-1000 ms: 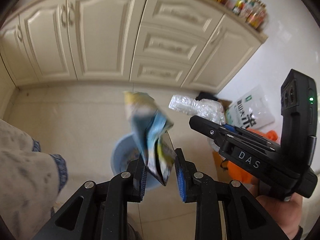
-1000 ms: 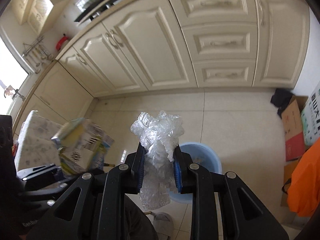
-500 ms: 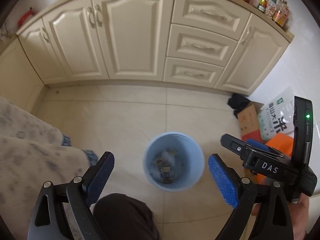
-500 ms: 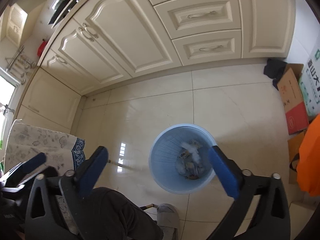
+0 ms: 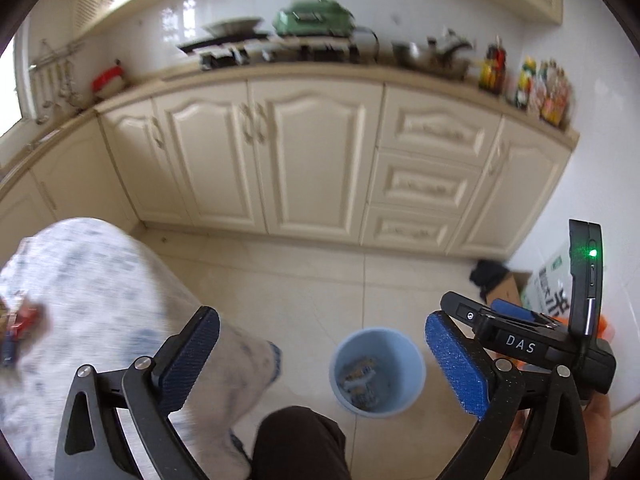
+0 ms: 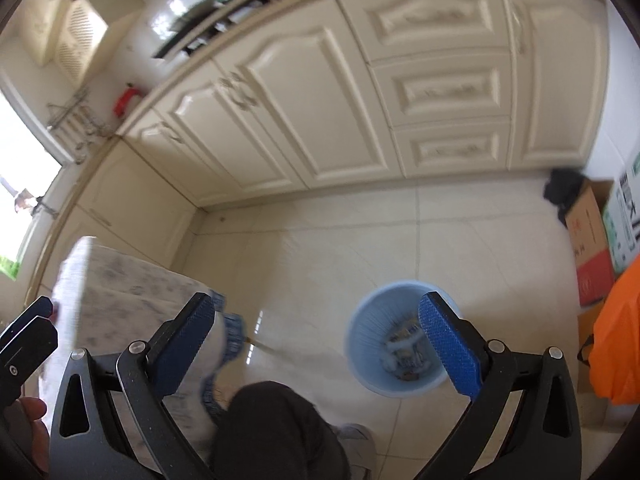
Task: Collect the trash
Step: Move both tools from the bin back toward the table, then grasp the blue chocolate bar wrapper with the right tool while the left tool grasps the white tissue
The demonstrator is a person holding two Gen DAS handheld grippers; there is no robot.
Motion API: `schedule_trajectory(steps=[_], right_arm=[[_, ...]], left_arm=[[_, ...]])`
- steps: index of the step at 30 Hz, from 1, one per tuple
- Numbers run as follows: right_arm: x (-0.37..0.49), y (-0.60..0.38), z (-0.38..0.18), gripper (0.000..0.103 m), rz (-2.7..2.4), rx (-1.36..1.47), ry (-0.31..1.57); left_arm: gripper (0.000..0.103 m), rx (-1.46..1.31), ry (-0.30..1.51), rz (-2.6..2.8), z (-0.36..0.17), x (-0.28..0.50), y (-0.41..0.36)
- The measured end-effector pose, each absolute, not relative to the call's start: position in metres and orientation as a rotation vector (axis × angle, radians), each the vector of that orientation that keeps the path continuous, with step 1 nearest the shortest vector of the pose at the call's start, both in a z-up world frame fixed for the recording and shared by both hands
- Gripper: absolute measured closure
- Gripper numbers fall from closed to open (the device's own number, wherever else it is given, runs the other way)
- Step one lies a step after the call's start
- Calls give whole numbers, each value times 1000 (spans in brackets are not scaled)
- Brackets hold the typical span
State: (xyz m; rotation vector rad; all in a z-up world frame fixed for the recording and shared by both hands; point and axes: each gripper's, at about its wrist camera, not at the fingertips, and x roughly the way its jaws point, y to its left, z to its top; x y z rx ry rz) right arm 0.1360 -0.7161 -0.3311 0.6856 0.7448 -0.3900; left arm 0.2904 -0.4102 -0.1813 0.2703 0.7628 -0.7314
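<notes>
Beside a round pale-blue plastic waste bin [image 5: 378, 372] on the cream tiled kitchen floor [image 5: 320, 280], a drop-off step is ending and the hunt for more litter is beginning. To the bin's left, a table draped in a blue-and-white patterned cloth [image 5: 80, 300] is showing a blurred red-and-dark scrap [image 5: 18, 326] at its far edge, possibly more rubbish, though it is too smeared to name. Nearer the bin, the left gripper [image 5: 320, 360] is hanging with its blue-padded jaws spread wide and nothing between them, having just been opening. The bin itself is holding crumpled wrappers and clear plastic film [image 6: 404, 350] at its bottom, the collected trash. In the right wrist view, the right gripper [image 6: 320, 350] is likewise gaping, jaws just opened and bare, one pad overlapping the bin's rim. Further right of the bin, a brown and red cardboard box [image 6: 588, 240] and an orange bag [image 6: 616, 344] are sitting against the wall. The next move likely calls for swinging both grippers towards the table to find another piece.
</notes>
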Motion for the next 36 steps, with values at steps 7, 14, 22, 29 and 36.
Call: schedule_trajectory(steps=[7,14,22,29,36], right_arm=[[166,-641,-247,0,-254,535,645],[193,-552,-184,0,-125,401,563],[216,-461,-152,0,-3,278,529],[236,-403,-146,0,88,204,538],[270,-359,-165,0,154,151,611]], left_arm=[[1,130,643,-654,-129,246,-271],[1,30,541,-533,-98,197,-148],[1,-43,467,-358,-100,144,-58],[1,-81,465,-224,-113,117,-9],[1,-94,511,-123,-132,113,20]])
